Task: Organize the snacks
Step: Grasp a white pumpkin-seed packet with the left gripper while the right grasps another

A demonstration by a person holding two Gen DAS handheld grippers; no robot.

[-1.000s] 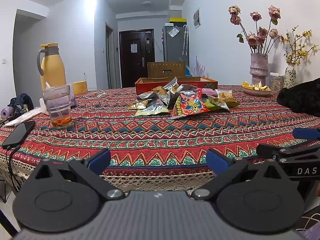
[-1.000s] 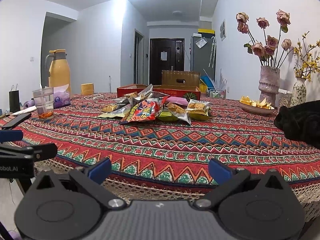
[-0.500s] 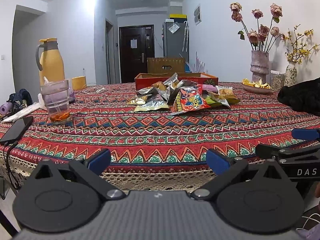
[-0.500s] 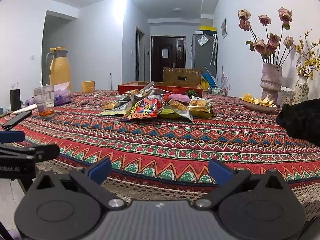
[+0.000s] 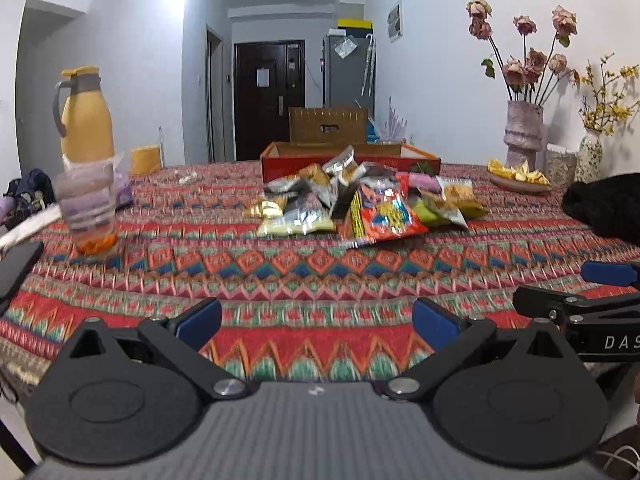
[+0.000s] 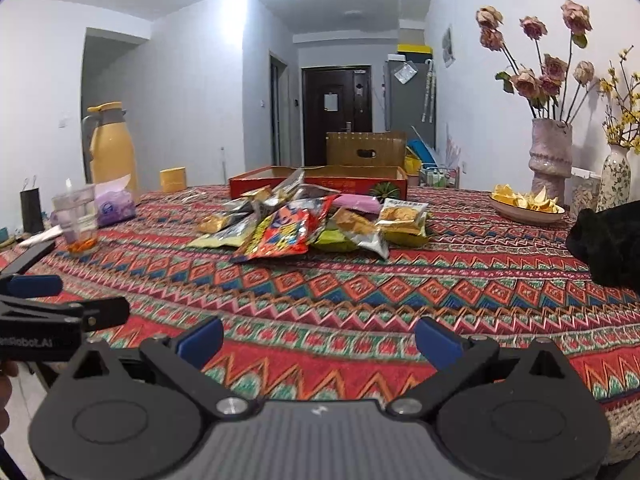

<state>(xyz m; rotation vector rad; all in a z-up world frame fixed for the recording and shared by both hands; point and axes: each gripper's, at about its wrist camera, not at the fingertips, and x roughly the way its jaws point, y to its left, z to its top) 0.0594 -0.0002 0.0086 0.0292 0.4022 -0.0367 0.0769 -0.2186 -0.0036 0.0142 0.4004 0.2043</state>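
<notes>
Patterned red tabletop [image 5: 304, 264] bearing heaped foil snack packets [image 5: 360, 208] before a red cardboard tray [image 5: 280, 156]; left gripper [image 5: 318, 322] and right gripper [image 6: 320, 338] jaws wide open, empty.

One pile of snack packets [image 6: 304, 224], too overlapped to count exactly; one red box [image 6: 320, 184]; two vases [image 6: 550, 152], each with flowers; one yellow jug [image 6: 112, 148]; one plastic cup [image 6: 78, 220]; one dish of peel [image 6: 526, 206].

Each hand-held gripper, left [image 5: 316, 322] and right [image 6: 318, 338], has a black linkage body, blue finger pads, silver pivot screws (two visible), ribbed grey housing, white side lettering.
</notes>
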